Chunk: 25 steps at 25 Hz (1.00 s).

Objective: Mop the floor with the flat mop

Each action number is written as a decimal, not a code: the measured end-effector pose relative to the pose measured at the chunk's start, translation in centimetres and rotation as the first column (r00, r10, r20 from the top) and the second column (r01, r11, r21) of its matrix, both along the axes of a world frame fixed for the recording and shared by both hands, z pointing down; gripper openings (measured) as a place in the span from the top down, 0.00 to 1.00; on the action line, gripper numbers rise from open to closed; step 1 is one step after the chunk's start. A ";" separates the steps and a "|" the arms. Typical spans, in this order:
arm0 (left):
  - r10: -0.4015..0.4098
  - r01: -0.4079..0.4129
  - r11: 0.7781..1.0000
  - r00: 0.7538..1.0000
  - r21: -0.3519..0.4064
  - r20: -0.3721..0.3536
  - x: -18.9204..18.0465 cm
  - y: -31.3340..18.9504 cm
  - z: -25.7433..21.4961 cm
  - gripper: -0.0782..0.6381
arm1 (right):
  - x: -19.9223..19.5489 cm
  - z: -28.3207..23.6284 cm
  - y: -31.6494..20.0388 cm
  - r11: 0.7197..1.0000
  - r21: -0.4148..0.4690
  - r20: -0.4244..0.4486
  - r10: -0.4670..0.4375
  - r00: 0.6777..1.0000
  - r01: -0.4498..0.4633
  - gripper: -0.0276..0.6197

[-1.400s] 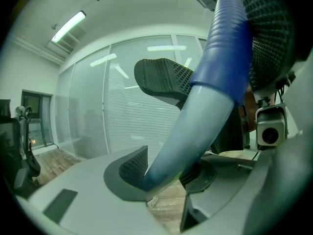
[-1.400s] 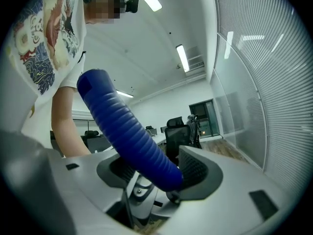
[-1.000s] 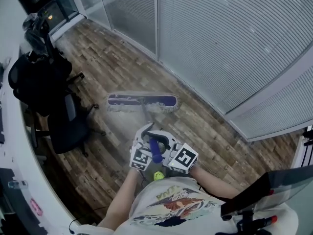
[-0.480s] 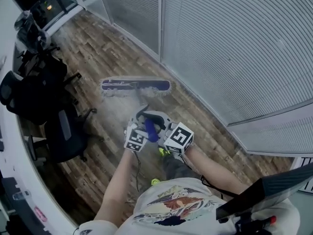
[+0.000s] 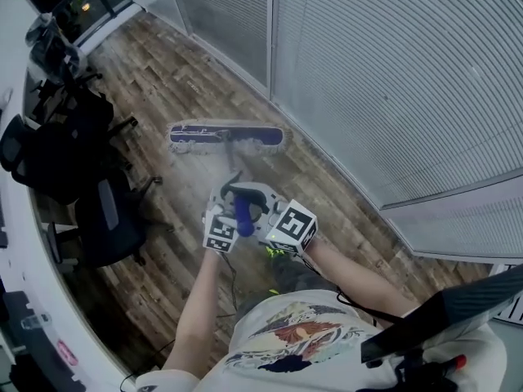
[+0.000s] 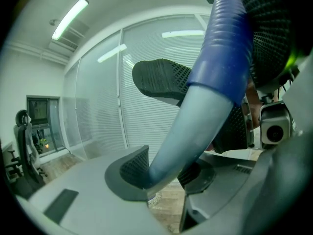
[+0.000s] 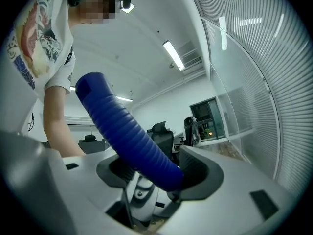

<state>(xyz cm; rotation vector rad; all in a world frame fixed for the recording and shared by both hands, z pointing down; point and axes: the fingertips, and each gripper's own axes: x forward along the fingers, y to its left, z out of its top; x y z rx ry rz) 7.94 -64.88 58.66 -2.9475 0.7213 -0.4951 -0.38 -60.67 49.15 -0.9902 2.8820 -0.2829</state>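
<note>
Even, cool office light, fisheye throughout
Ceiling strips (image 6: pixel 71 17) light both gripper views; the mop handle (image 6: pixel 205 106) looms soft up close, edges bend and darken, and the head view looks hazy.

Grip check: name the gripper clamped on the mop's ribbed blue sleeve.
The right gripper clamps the ribbed sleeve; the left gripper, its fingers having just closed further, holds the smooth pale shaft.

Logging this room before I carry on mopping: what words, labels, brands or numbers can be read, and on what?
Nothing reads clearly.
Shirt print: any lettering too blurred to read.
Pink sticker on the white surface: too small to read.
Monitor: a glowing spot, no legible text.
</note>
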 end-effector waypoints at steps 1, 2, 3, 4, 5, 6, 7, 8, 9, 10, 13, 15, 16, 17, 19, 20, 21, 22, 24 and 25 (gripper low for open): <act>-0.003 0.003 1.000 1.000 -0.001 -0.001 -0.3 1.4 0.0 0.71 | -0.3 0.0 1.4 1.000 -0.002 -0.001 -0.002 1.000 0.002 0.55; -0.007 0.007 1.000 1.000 -0.003 -0.003 -0.8 3.0 0.0 0.71 | -0.8 0.0 3.0 1.000 -0.003 -0.003 -0.006 1.000 0.006 0.55; -0.014 0.014 1.000 1.000 -0.004 -0.007 -1.3 4.7 -0.2 0.71 | -1.3 -0.1 4.8 1.000 -0.003 -0.007 -0.013 1.000 0.013 0.55; -0.021 0.021 1.000 1.000 -0.005 -0.013 -1.8 6.5 -0.3 0.71 | -1.9 -0.2 6.7 1.000 -0.003 -0.012 -0.022 1.000 0.022 0.55; -0.029 0.029 1.000 0.999 -0.006 -0.020 -2.4 8.5 -0.3 0.71 | -2.5 -0.1 8.7 0.999 -0.003 -0.019 -0.032 0.999 0.032 0.55; -0.036 0.036 0.999 0.999 -0.006 -0.029 -3.1 10.6 -0.3 0.72 | -3.2 -0.1 10.9 0.999 -0.003 -0.025 -0.042 0.999 0.041 0.55; -0.042 0.042 0.999 0.998 -0.006 -0.036 -3.8 12.8 -0.3 0.72 | -4.0 0.0 13.1 0.999 -0.002 -0.032 -0.049 0.998 0.049 0.55; -0.046 0.046 0.999 0.998 -0.006 -0.041 -4.8 15.0 -0.2 0.72 | -5.0 0.1 15.4 0.999 -0.002 -0.038 -0.053 0.998 0.053 0.55; -0.049 0.048 0.999 0.998 -0.005 -0.043 -5.8 17.3 -0.2 0.72 | -6.1 0.2 17.7 0.998 -0.003 -0.040 -0.055 0.998 0.055 0.55; -0.050 0.050 0.999 0.998 -0.004 -0.045 -6.9 19.7 -0.1 0.72 | -7.1 0.3 20.1 0.998 -0.004 -0.041 -0.056 0.998 0.056 0.55; -0.058 0.058 0.998 0.997 -0.010 -0.048 -9.3 26.9 0.1 0.72 | -9.5 0.5 27.3 0.998 -0.016 -0.039 -0.060 0.997 0.059 0.55; -0.070 0.069 0.997 0.996 -0.019 -0.046 -10.4 31.5 0.0 0.72 | -10.5 0.3 31.9 0.997 -0.027 -0.033 -0.069 0.997 0.068 0.55; -0.079 0.078 0.997 0.996 -0.024 -0.045 -10.8 33.5 -0.2 0.72 | -10.9 0.1 33.9 0.996 -0.030 -0.032 -0.079 0.996 0.078 0.55; -0.091 0.089 0.996 0.995 -0.029 -0.046 -11.1 35.3 -0.4 0.72 | -11.2 -0.2 35.7 0.995 -0.031 -0.033 -0.094 0.995 0.093 0.55; -0.120 0.119 0.992 0.991 -0.033 -0.054 -11.7 38.1 -0.9 0.72 | -11.7 -0.6 38.8 0.991 -0.029 -0.042 -0.130 0.991 0.128 0.55; -0.135 0.133 0.991 0.989 -0.034 -0.058 -12.0 39.3 -1.0 0.72 | -11.9 -0.7 40.1 0.989 -0.027 -0.048 -0.146 0.988 0.145 0.55; -0.146 0.145 0.989 0.987 -0.035 -0.060 -12.1 40.3 -1.1 0.72 | -12.0 -0.8 41.2 0.987 -0.027 -0.052 -0.160 0.986 0.159 0.55; -0.156 0.154 0.987 0.986 -0.036 -0.061 -12.0 41.3 -1.1 0.72 | -12.0 -0.8 42.2 0.985 -0.027 -0.054 -0.170 0.984 0.169 0.55; -0.172 0.170 0.985 0.983 -0.038 -0.058 -11.6 43.0 -1.2 0.72 | -11.4 -1.0 44.0 0.982 -0.028 -0.051 -0.188 0.981 0.187 0.55; -0.181 0.179 0.983 0.982 -0.039 -0.054 -11.1 43.8 -1.3 0.72 | -10.9 -1.1 45.0 0.980 -0.029 -0.048 -0.197 0.979 0.196 0.55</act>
